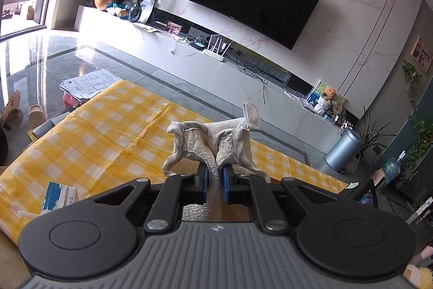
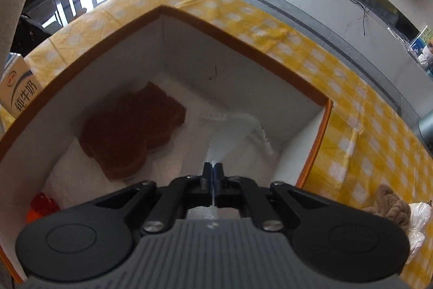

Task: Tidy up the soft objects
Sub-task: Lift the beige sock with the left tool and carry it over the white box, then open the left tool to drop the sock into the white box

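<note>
- Cream, ribbed knit cloth with loose drawstring loops (image 1: 213, 142) is pinched between the left gripper (image 1: 215, 175); its jaws are closed on the fabric, which bunches up above the fingertips at frame centre, held off the table.
- Yellow-and-white checked tablecloth (image 1: 108, 132) fills the lower left of the left wrist view; a blue-and-white tissue pack (image 1: 58, 197) lies at its near edge.
- Right gripper (image 2: 213, 171) points down into an orange-rimmed box with white inner walls (image 2: 243, 67). Jaws together, clamped on a thin white fabric piece (image 2: 230, 132) that fans out from the tips toward the box's right corner; whether it touches the box floor cannot be told.
- Brown folded soft cloth (image 2: 130, 123) lies on the box floor, left of centre.
- Small red-orange object (image 2: 43, 205) at lower left inside the box; blurred, kind unclear.
- Brown fuzzy plush item (image 2: 392, 202) lies on the tablecloth outside the box, lower right.
- White milk carton (image 2: 19, 88) stands at far left, beside the box.
</note>
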